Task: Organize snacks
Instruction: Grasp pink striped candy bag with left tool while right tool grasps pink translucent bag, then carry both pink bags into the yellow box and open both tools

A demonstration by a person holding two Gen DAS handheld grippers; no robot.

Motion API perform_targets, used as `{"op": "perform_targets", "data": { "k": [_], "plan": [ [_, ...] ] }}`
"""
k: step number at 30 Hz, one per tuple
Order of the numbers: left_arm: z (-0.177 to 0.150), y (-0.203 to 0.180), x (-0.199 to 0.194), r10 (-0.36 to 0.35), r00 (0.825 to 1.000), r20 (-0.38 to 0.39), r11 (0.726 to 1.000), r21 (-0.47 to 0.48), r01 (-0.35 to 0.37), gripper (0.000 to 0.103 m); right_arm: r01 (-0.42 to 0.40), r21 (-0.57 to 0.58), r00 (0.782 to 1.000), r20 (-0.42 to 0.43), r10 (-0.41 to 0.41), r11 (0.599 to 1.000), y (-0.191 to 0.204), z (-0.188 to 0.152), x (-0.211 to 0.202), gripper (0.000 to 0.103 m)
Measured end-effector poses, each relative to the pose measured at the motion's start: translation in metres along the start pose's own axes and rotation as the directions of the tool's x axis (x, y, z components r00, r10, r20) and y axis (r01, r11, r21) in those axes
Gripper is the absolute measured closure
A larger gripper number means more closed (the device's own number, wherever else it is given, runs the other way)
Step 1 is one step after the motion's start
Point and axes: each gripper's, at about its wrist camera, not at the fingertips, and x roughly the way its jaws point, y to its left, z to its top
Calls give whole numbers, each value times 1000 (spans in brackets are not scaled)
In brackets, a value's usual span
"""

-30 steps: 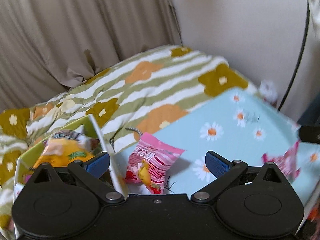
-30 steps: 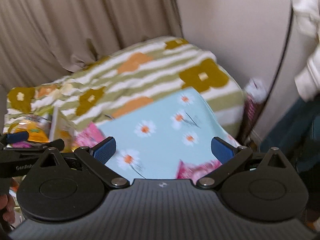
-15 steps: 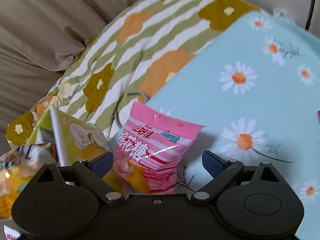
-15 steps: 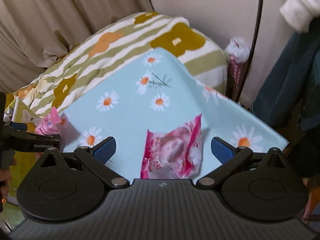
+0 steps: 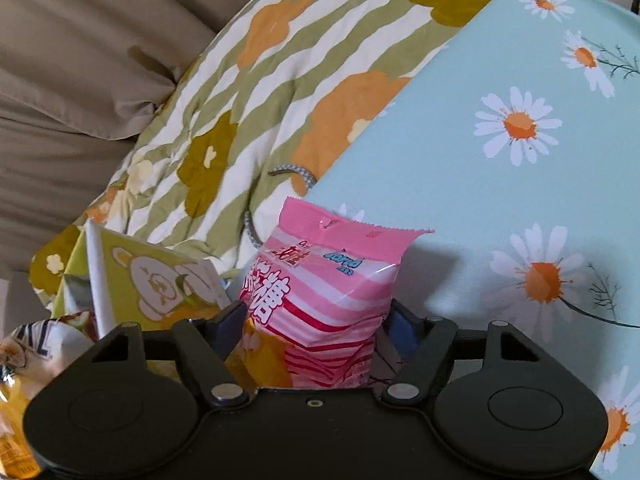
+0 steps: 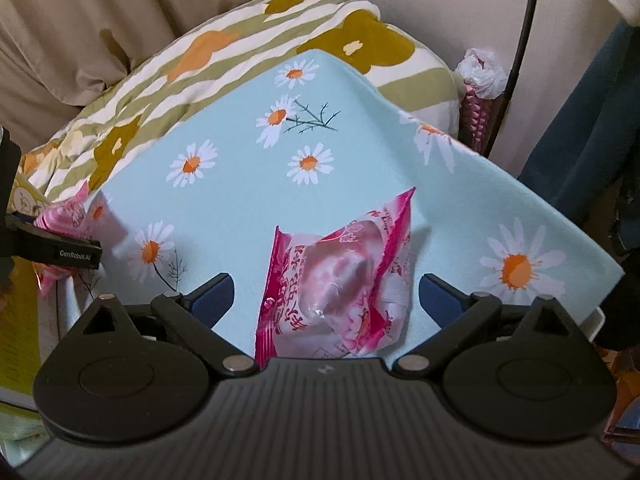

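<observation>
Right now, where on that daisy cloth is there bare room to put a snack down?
The far middle of the daisy cloth is bare, between the striped quilt and the cloth's right edge. The near part is crowded: a clear pink packet lies between the right gripper's open fingers, and the left gripper pinches a pink striped bag beside the green box.

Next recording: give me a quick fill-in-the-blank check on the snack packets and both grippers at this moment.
1. The left gripper is closed on the pink striped ____ packet.
2. The right gripper has its jaws ____ around the crinkled magenta packet.
3. Both packets lie on a light blue cloth printed with ____.

Missing words: candy; open; daisies
</observation>
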Motion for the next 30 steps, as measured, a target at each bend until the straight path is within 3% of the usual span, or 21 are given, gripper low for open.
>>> {"op": "perform_targets", "data": {
  "k": [7,13,20,22,27,28,30],
  "plan": [
    [-2,-3,-7,-24,999,30,1000,18,24,32,36,-87,999,4,-35,996,10,0,9,0],
    [-3,-2,-18,-69,996,51,997,-26,70,35,82,-191,997,14,-81,978,16,-4,16,0],
    [-5,-1,-35,-98,992,84,991,-85,105,39,71,-259,997,21,-68,963,22,-6,22,1],
    [-6,-1,-40,-104,990,99,988,-105,114,39,66,-289,998,29,-60,955,25,-6,23,14],
    [-8,-2,-54,-117,985,129,980,-146,135,40,37,-356,999,41,-24,934,32,-4,22,27],
    [-8,-2,-57,-120,984,132,978,-155,140,40,33,-365,999,47,-17,930,34,-4,21,34],
    [-10,-1,-63,-123,982,144,974,-173,147,40,18,-384,999,47,0,923,35,-1,20,36]
  ]
}}
